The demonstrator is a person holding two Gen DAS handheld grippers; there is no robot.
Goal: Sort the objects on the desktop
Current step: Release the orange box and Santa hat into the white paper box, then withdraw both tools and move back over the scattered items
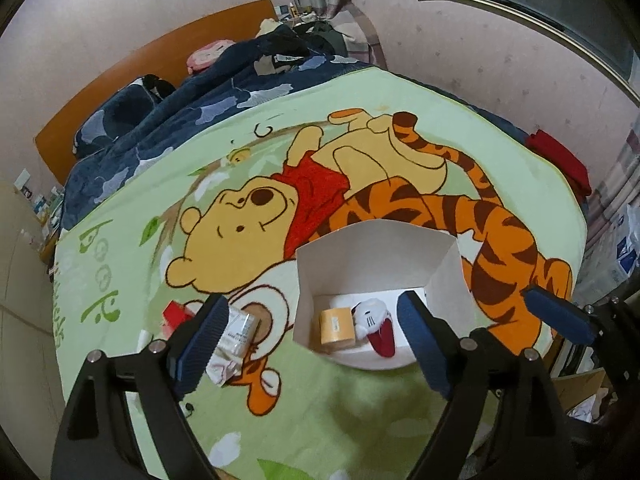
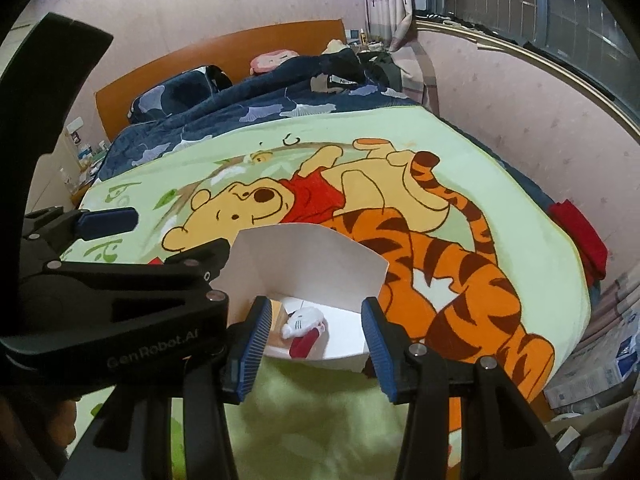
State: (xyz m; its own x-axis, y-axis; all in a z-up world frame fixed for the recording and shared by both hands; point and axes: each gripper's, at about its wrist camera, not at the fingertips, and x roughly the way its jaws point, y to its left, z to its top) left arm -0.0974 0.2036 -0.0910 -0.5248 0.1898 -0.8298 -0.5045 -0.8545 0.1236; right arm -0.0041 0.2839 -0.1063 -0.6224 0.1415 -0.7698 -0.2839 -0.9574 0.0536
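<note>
A white open box (image 1: 444, 264) stands on a cartoon blanket (image 1: 140, 208). Inside it lie a yellow block (image 1: 337, 326) and a white and red plush toy (image 1: 374, 322). My left gripper (image 1: 308, 344) is open and empty, above the box's near left. A white packet (image 1: 236, 342) and a red box (image 1: 176, 314) lie on the blanket by its left finger. In the right wrist view my right gripper (image 2: 318, 350) is open and empty over the box (image 2: 304, 256), with the plush toy (image 2: 302, 330) between its fingers. The left gripper (image 2: 120, 300) is at the left.
The blanket (image 2: 320, 412) covers a bed with a dark blue quilt (image 1: 192, 112) and an orange headboard (image 1: 132, 80) behind. A red cloth (image 1: 560, 160) lies at the bed's right edge. Cartons (image 2: 600, 364) stand on the floor to the right.
</note>
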